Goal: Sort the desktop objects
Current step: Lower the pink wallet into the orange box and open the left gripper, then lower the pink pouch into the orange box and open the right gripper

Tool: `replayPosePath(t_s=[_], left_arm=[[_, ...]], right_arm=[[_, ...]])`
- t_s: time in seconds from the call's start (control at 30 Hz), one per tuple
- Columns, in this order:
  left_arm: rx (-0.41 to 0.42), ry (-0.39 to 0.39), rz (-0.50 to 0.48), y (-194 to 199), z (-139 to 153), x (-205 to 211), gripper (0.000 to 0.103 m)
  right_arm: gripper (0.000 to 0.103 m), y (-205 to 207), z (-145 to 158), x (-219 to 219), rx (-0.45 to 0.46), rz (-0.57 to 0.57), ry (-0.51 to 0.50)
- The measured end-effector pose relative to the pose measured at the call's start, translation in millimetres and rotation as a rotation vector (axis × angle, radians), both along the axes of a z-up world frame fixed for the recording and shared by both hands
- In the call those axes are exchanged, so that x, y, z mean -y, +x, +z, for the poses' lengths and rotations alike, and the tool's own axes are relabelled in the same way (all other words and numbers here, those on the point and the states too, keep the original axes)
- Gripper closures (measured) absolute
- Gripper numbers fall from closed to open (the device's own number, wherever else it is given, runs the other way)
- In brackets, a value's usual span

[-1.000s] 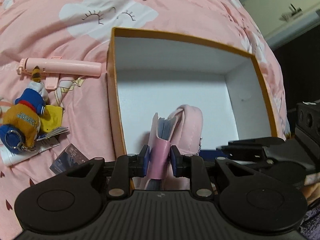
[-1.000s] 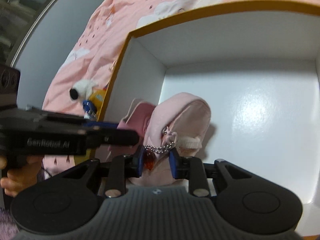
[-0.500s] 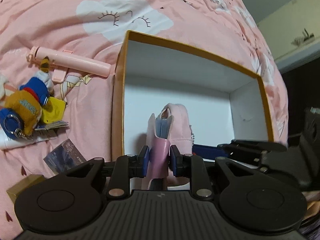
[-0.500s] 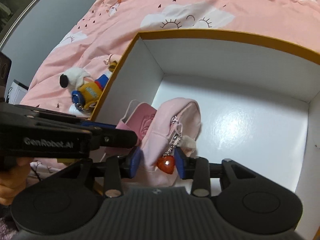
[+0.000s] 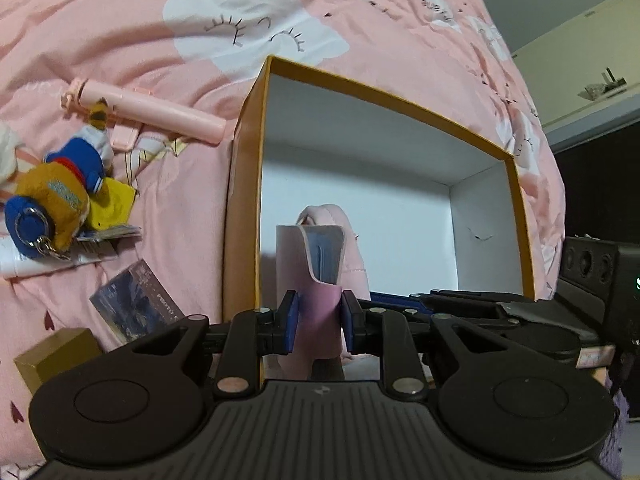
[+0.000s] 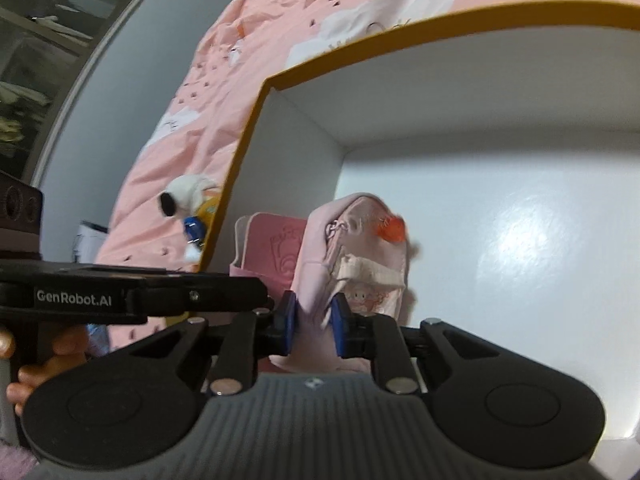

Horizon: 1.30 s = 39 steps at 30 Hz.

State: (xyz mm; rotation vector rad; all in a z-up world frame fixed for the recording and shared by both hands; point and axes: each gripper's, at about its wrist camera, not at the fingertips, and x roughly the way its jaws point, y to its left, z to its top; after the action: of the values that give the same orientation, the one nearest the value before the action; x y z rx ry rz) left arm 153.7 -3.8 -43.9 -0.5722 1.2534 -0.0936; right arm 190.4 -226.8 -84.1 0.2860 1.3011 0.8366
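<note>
Two hand-held grippers (image 5: pixel 319 317) (image 6: pixel 312 319) pinch pink pouch (image 6: pixel 360 248) (inside box (image 5: pixel 400 98))

A pink bedsheet printed with white sleepy-eyed clouds and small dark hearts (image 5: pixel 120 32) covers the bed and fills most of both views. Beyond its far edge in the left wrist view stands a pale cream cabinet (image 5: pixel 580 52) above a dark opening (image 5: pixel 600 184). In the right wrist view a grey wall (image 6: pixel 108 92) borders the bed, with dim glass-fronted shelving (image 6: pixel 28 40) behind it.
</note>
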Motion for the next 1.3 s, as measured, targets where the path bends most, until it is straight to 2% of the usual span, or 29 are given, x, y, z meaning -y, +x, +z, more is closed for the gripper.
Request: replayPosePath(t_s=[0.13,0.3,0.4,0.5,0.77,1.0,1.23,1.3], left_arm=[[0.026,0.032,-0.039,-4.7,11.0,0.2,0.078],[0.098,0.042,-0.065,-14.3,25.7,-5.7,0.077],[0.145,0.040,-0.062,-20.8,31.0,-11.4,0.077],[0.167,0.060,-0.048,-26.5,31.0,-17.7,0.078],[0.184,0.058,-0.064,-35.4,14.4,-22.9,0.077],[0.207,0.102,-0.069,-40.6,6.5,-17.1,0.075],[0.171,0.098,-0.099,-39.2,-8.5,-11.9,0.075],[0.160,0.101,-0.105,-39.1,-12.6,-10.6,0.075]], right_arm=[[0.084,-1.3,-7.6,-0.5,-0.050,0.004,0.037],[0.084,-3.2,-9.7,-4.8,-0.037,0.011,0.024],[0.084,-5.2,-7.6,-3.0,-0.030,-0.007,0.028],[0.084,-7.0,-8.2,4.4,-0.057,-0.056,0.080],[0.084,-12.9,-19.6,-5.8,-0.087,-0.066,0.085],[0.084,-23.1,-11.8,-12.5,-0.014,-0.048,0.034],[0.083,-31.1,-6.1,-15.8,0.036,-0.061,-0.008],[0.079,-32.8,-4.8,-13.9,0.046,-0.070,-0.012]])
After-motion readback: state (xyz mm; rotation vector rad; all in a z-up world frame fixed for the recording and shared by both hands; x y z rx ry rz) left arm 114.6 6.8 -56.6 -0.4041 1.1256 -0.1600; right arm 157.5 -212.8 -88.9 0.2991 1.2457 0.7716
